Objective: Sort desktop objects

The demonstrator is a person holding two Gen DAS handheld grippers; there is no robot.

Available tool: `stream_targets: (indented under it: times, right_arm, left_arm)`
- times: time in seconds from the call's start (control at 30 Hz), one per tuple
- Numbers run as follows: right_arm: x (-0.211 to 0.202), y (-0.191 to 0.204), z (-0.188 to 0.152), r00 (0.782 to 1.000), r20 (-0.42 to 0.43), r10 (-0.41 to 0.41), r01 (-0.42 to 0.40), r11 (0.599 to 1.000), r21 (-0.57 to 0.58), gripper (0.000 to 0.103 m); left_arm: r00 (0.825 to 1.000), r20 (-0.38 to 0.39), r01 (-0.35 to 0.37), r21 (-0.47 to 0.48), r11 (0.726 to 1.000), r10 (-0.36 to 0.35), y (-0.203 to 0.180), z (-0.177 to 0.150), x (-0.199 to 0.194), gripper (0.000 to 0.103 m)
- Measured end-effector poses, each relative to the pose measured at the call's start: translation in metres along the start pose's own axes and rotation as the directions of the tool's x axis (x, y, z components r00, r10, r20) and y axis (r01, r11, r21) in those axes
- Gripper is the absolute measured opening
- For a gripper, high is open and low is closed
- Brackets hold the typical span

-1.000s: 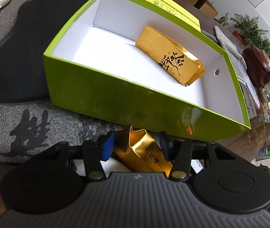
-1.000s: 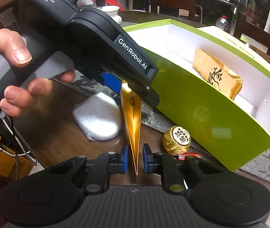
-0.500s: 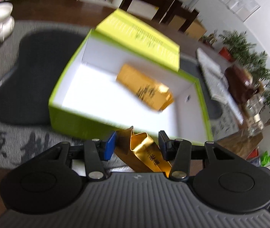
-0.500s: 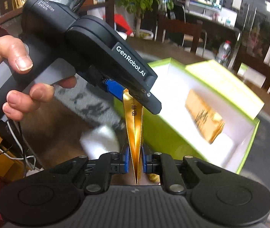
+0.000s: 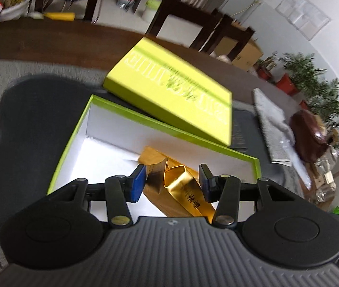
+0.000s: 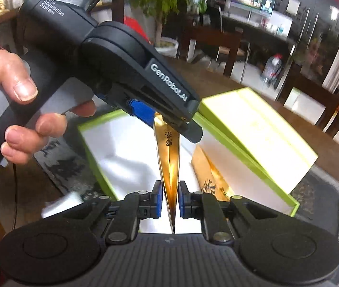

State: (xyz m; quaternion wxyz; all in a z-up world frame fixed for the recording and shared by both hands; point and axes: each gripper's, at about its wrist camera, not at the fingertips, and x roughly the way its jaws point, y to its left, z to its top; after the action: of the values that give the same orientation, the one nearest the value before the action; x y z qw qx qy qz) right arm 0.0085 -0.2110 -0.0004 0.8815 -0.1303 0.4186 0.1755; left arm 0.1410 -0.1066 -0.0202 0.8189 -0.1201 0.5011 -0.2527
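The right gripper [image 6: 169, 202] and left gripper [image 5: 172, 183] are both pinching one gold packet [image 6: 169, 157], one at each end, keeping it level over the open green box [image 5: 73, 141], probably for lowering beside the packet inside [image 6: 207, 179].

A dark wooden table [image 5: 57, 45] carries everything here. Spread over it is a grey mat [image 5: 50, 71] with black brush characters near its edge, and a black tray [image 5: 33, 124] sits on that mat. The open green box [image 5: 73, 136] rests partly over the tray, and its lid [image 5: 169, 88] lies tilted against the box's far rim. Right of the box, a grey cloth [image 5: 274, 129] lies on the table.
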Motion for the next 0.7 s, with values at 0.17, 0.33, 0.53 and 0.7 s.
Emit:
stream_targets:
  times: [0.17,0.33,0.53,0.7]
  right_arm:
    - [0.044,-0.021,0.001,0.996,-0.082,0.023,-0.021,0.999,0.03,0.012]
    - [0.075,-0.033,0.004,0.989,-0.148,0.027,-0.021,0.999,0.04,0.012]
    - [0.089,-0.039,0.003,0.984,-0.177,0.029,-0.022,0.999,0.039,0.016]
    - [0.078,-0.036,0.001,0.99,-0.143,0.015,-0.007,0.998,0.059,0.023]
  left_arm:
    - [0.998,-0.057,-0.026,-0.035,0.999,0.024,0.019,0.008,0.042,0.048]
    - [0.995,-0.091,-0.044,-0.059,0.997,0.039,0.032,0.014,0.069,0.048]
    - [0.995,-0.092,-0.036,-0.068,0.997,0.03,0.038,0.016,0.073,0.049]
    - [0.996,-0.082,-0.041,-0.048,0.998,0.037,0.034,0.014,0.065,0.053]
